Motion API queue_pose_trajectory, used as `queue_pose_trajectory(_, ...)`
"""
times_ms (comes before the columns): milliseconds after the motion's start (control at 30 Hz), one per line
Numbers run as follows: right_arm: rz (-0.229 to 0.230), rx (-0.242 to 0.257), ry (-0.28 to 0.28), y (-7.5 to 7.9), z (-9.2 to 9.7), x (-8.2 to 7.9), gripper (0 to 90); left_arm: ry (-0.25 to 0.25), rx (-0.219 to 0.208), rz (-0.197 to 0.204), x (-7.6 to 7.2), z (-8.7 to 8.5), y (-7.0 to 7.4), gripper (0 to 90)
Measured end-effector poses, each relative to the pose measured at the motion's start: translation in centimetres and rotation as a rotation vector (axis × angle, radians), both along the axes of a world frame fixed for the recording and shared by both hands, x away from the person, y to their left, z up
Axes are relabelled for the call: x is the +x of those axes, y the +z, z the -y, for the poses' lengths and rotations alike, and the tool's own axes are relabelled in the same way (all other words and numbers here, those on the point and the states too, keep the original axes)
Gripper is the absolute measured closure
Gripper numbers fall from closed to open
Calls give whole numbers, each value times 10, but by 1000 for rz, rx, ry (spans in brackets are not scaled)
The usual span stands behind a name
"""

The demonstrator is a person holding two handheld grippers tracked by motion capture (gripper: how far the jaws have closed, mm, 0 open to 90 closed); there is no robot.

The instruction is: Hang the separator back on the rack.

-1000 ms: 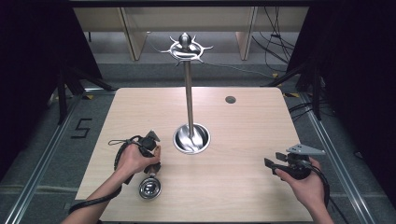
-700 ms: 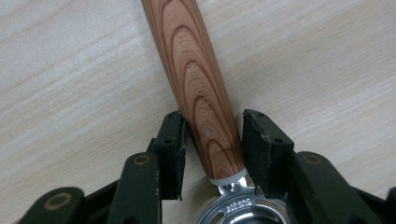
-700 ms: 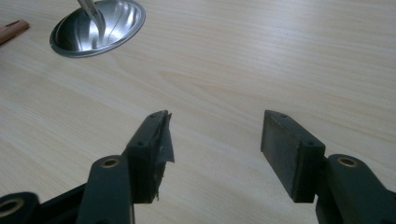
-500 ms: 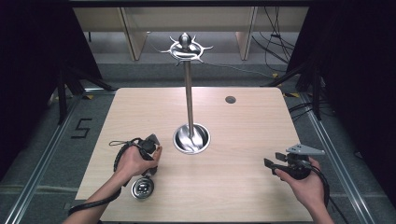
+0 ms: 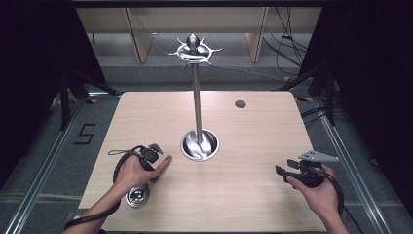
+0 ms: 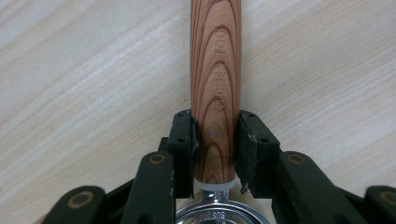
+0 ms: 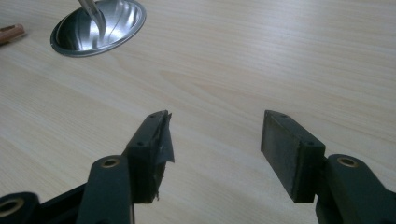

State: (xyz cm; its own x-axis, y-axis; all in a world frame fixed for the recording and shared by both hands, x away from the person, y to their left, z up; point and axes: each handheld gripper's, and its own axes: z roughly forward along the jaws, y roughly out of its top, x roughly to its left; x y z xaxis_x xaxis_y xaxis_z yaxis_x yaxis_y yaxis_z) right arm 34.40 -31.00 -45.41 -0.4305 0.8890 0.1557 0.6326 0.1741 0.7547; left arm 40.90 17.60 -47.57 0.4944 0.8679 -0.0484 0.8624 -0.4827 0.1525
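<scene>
Count: one wood-handled utensil [image 6: 215, 84], one steel stand [image 5: 197, 92] w/ a round base dish [image 5: 199, 145], one dark round mark [image 5: 240, 104] on the desk [image 5: 243, 190], two hand-held grippers.

Utensil: lies flat at approx. 8 o'clock from the base dish, near the desk's front-left corner. Its metal head [image 5: 137, 196] is toward the front edge; the wooden handle tip points at 2 o'clock toward the dish, just short of the rim, not touching.

Your left hand-held gripper [image 6: 215, 144]: jaws have just been closing and now pinch the wooden handle, pads pressed on both sides just above the metal collar. Your left hand [image 5: 130, 171] wraps the body, forearm in from the bottom edge, gripper aimed along the handle toward 2 o'clock.

Your right hand-held gripper [image 7: 215, 140]: jaws spread, nothing btwn them, bare desk beneath. Your right hand [image 5: 316, 192] holds it low over the front-right area at approx. 4 o'clock from the dish, jaws pointing to 9 o'clock, well apart from the utensil.

Room: centre-front strip btwn the two hands is open; back half is open apart from the stand pole and the dark mark at 1 o'clock. Left hand sits near the front edge.
</scene>
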Motion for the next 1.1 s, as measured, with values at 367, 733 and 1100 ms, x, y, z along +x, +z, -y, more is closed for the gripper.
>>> queue_pose_trajectory(367, 15, -16, 11, -1, 1, 1, 429, -23, -148, 233, -24, -23, 17, 683)
queue_pose_trajectory(733, 37, -43, 24, -1, 3, 3, 429, 2, -306, 429, -47, -32, 34, 682)
queue_pose_trajectory(1100, 13, -7, 3, -1, 1, 1, 429, -49, -375, 618, -53, -27, 44, 682)
